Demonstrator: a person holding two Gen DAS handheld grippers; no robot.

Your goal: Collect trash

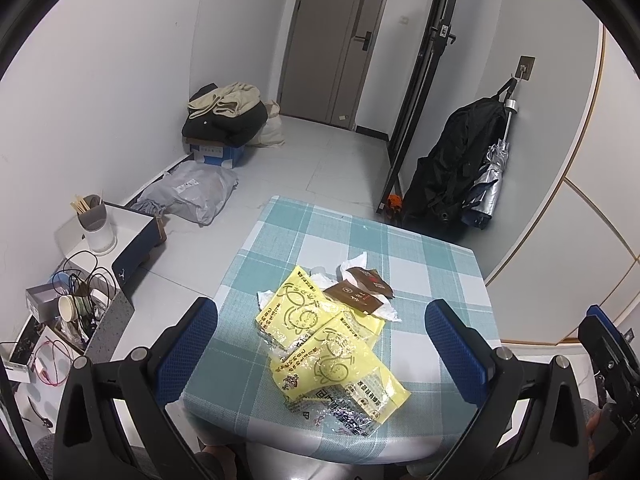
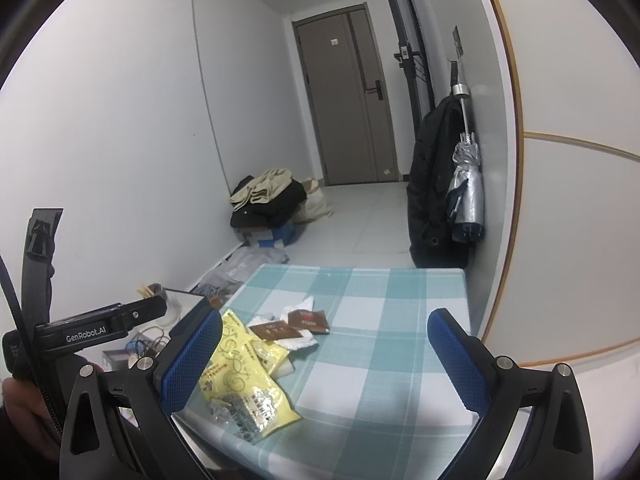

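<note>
Checked tablecloth (image 1: 420,256), yellow wrappers (image 1: 308,312), grey door (image 1: 332,40)

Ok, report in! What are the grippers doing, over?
Left gripper open, empty. Right gripper open, empty. Yellow wrappers, brown packets and tissue lie untouched on the table. Nothing in the way.

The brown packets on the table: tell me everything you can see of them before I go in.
Two flat brown packets with white print and a red mark, paper or foil by the look. Both seem torn open. They overlap, lying on crumpled white tissue just beyond the yellow wrappers, on the checked tablecloth. Neither gripper touches them.
</note>
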